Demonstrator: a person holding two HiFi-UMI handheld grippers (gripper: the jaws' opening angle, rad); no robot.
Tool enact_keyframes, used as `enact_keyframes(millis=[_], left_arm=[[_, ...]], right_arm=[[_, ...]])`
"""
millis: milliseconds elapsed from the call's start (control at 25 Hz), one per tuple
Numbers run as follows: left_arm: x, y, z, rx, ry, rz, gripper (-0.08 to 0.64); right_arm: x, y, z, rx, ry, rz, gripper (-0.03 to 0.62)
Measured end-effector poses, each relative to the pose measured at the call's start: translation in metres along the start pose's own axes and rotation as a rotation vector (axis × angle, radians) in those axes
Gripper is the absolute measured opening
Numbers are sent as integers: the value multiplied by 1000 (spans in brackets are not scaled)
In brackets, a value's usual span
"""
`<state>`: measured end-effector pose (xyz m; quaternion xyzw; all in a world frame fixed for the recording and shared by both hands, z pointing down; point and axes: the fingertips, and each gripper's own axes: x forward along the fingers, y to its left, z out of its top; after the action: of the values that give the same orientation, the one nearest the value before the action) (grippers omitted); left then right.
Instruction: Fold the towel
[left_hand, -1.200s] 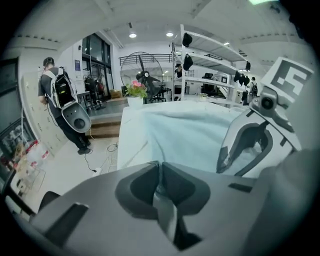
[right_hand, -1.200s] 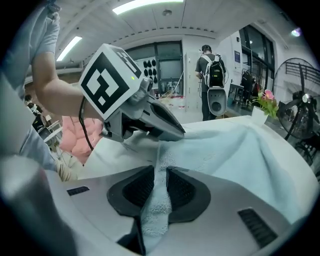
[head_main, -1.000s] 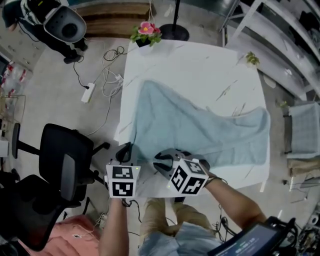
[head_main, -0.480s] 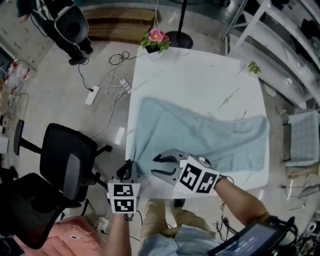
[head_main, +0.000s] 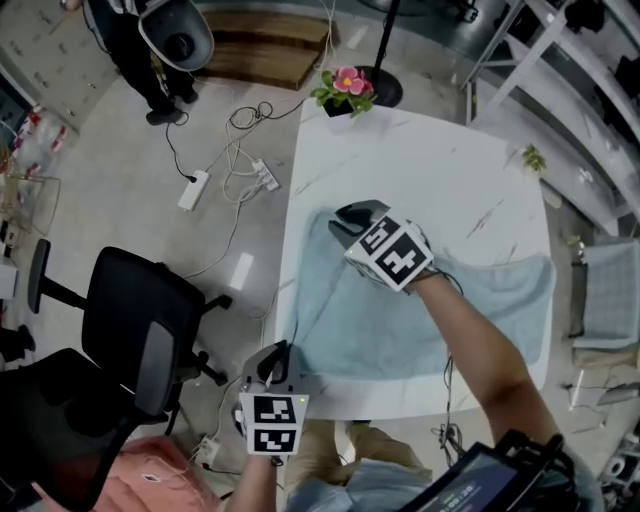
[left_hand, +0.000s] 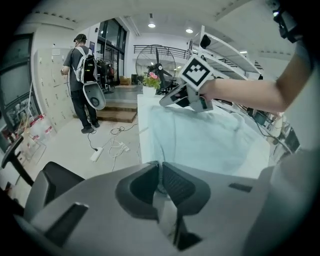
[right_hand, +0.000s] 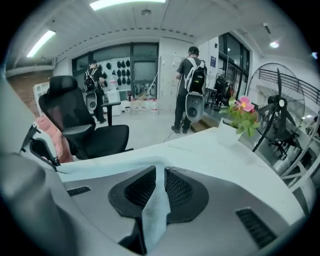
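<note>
Head view: near-left corner of towel (head_main: 340, 310) lost behind left tongs (head_main: 280, 351).

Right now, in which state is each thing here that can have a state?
towel: spread over the table, gripped at two places on its left side.
left gripper: shut on the towel's near corner.
right gripper: jaws have just been closing; shut on towel cloth farther along.
office chair: unoccupied, beside the table.
flower pot: upright at the table's far corner.
</note>
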<state>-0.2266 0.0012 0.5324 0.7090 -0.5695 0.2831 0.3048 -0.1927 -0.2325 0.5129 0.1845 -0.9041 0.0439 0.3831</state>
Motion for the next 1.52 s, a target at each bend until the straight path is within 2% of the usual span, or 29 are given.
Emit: enact_keyframes(millis=[80, 160, 400, 560, 600, 640, 720, 800, 920, 1040, 1120, 1240, 1400, 1520], left_arm=[[0, 0, 0, 1, 7, -15, 28], [0, 0, 1, 5, 12, -25, 29], [5, 17, 8, 12, 8, -12, 29], [12, 26, 17, 24, 2, -4, 29], [13, 30, 20, 23, -5, -2, 29], [12, 33, 22, 16, -19, -1, 31], [6, 37, 30, -8, -59, -15, 58], [-6, 37, 37, -25, -95, -34, 151], [-28, 39, 49, -28, -131, -4, 172], [-53, 35, 65, -42, -164, 48, 171], [-64, 25, 75, -42, -196, 69, 170], [-73, -10, 89, -23, -234, 66, 166], [-66, -59, 107, -6, -300, 20, 155], [-58, -95, 114, -43, -335, -19, 81]], right_arm=[[21, -8, -8, -18, 61, -8, 63], [34, -13, -6, -22, 75, 0, 54], [66, -19, 27, -43, 36, 26, 60], [76, -25, 37, -11, -6, 39, 61], [76, -26, 38, -4, -9, 46, 69], [74, -24, 42, 6, -18, 60, 108], [59, -17, 55, 54, -70, 103, 193], [29, -15, 69, 121, -152, 122, 196], [-28, -22, 82, 220, -282, 119, 196], [-83, -31, 75, 273, -361, 83, 195], [-119, -38, 56, 290, -380, 40, 193], [-170, -44, -1, 325, -358, -27, 192], [-235, -60, -110, 418, -287, -146, 192], [-286, -72, -196, 484, -220, -259, 189]])
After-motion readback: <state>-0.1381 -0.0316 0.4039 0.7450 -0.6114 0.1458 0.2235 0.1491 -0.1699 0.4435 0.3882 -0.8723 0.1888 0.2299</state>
